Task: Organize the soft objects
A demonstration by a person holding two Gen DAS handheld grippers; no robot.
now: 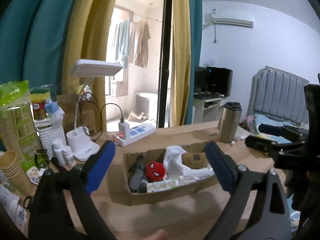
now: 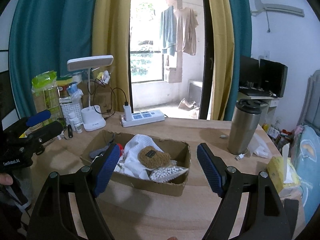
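Observation:
A shallow cardboard box [image 1: 160, 195] [image 2: 170, 188] stands on the wooden table. In it lie a red spider-face plush ball [image 1: 155, 170], a grey knitted item [image 1: 136, 177] [image 2: 97, 152], a white cloth [image 1: 174, 156] [image 2: 140, 142], a brown fuzzy pouch [image 1: 194, 160] [image 2: 154, 157], a bag of cotton swabs [image 2: 168, 173] and a flat packet [image 1: 163, 185]. My left gripper [image 1: 160, 170] is open and empty, held before the box. My right gripper [image 2: 155, 169] is open and empty, also before the box. Each gripper shows at the edge of the other's view.
A steel tumbler [image 1: 229, 122] [image 2: 244, 126] stands right of the box. A white power strip [image 1: 136, 133] [image 2: 143, 118], desk lamp [image 2: 90, 64], bottles [image 1: 64, 154] and paper cups [image 1: 12, 166] crowd the table's left back. A yellow tissue pack [image 2: 284, 170] lies at right.

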